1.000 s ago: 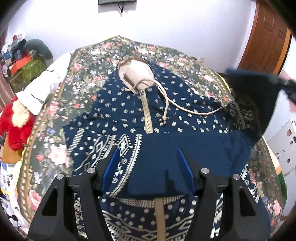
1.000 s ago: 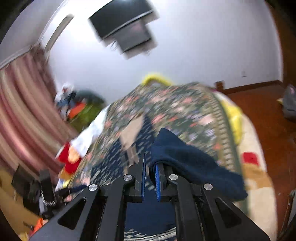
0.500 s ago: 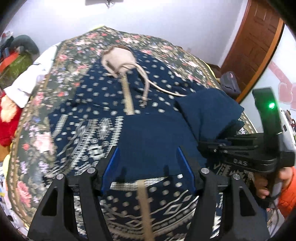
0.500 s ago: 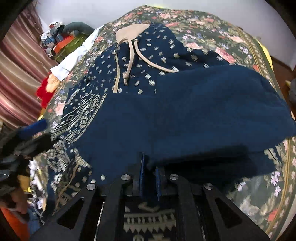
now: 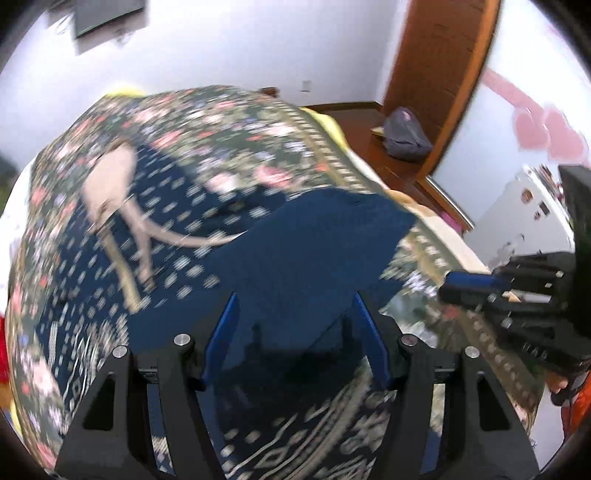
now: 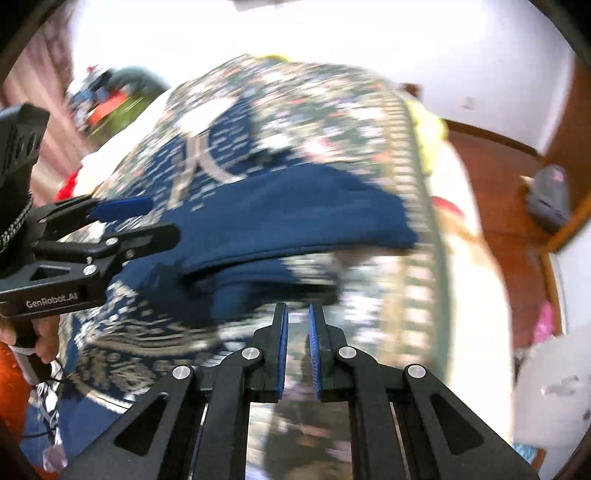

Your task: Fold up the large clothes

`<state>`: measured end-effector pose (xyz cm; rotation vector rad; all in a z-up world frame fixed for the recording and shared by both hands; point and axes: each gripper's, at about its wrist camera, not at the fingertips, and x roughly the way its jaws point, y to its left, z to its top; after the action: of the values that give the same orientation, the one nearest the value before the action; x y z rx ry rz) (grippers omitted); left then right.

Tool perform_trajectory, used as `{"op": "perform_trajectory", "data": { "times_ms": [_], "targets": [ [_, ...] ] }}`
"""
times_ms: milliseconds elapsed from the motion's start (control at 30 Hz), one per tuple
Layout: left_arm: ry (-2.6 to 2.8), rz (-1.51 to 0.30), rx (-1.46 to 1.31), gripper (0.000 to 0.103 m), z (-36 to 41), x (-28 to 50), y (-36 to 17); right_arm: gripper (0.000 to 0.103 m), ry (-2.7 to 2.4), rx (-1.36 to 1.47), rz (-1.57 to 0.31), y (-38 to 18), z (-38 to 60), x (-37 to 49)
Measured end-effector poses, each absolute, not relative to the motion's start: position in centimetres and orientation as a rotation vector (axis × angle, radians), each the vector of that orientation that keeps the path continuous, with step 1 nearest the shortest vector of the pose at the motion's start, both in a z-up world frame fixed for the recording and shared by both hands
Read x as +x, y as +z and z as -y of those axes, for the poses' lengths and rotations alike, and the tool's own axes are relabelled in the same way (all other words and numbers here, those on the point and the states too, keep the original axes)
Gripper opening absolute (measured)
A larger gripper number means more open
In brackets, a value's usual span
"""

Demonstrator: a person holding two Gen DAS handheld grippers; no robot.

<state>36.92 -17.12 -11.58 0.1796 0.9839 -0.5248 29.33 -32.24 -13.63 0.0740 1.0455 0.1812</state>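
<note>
A navy patterned hoodie (image 5: 177, 236) with a tan hood and drawstrings lies on the floral bedspread (image 5: 236, 122). Its plain navy sleeve (image 5: 314, 247) is folded across the body; it also shows in the right wrist view (image 6: 288, 221). My left gripper (image 5: 295, 306) is open and empty, just above the folded sleeve. My right gripper (image 6: 297, 314) has its pads nearly together with a thin gap and nothing between them, off the sleeve's near edge. It shows at the right of the left wrist view (image 5: 469, 284). The left gripper shows in the right wrist view (image 6: 136, 218).
A wooden door (image 5: 443, 74) and a grey bag (image 5: 406, 136) on the wooden floor are at the right. Toys and clutter (image 6: 107, 92) sit beside the bed's far left. A dark screen (image 5: 107, 14) hangs on the white wall.
My right gripper has let go of the navy sleeve and pulled back to the right. The sleeve now lies folded over the hoodie body. Both views swung right and are motion-blurred.
</note>
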Motion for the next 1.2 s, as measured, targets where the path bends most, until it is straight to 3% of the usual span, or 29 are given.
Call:
{"op": "perform_trajectory", "data": {
  "times_ms": [333,367,467,500,867,1200],
  "targets": [
    [-0.626,-1.067,0.347,0.061,28.6,39.3,-15.9,0.007,0.034,0.289,-1.075,-15.2,41.1,28.2],
    [-0.612,-1.058,0.364,0.054,28.9,39.6,-16.2,0.007,0.032,0.287,-1.078,-15.4,41.1,28.0],
    [-0.56,-1.035,0.411,0.014,29.7,40.2,-16.9,0.007,0.041,0.275,-1.082,-15.8,41.0,27.6],
    [-0.557,-1.031,0.386,0.01,29.4,40.3,-16.7,0.007,0.05,0.271,-1.083,-15.8,40.8,27.7],
    [-0.495,-0.81,0.158,0.007,17.9,39.9,-6.6,0.007,0.16,0.16,-1.025,-13.5,34.8,30.7],
    [-0.254,-0.803,0.062,0.007,2.2,40.6,-7.6,0.007,0.268,0.024,-1.02,-12.9,24.6,36.9]
  ]
}}
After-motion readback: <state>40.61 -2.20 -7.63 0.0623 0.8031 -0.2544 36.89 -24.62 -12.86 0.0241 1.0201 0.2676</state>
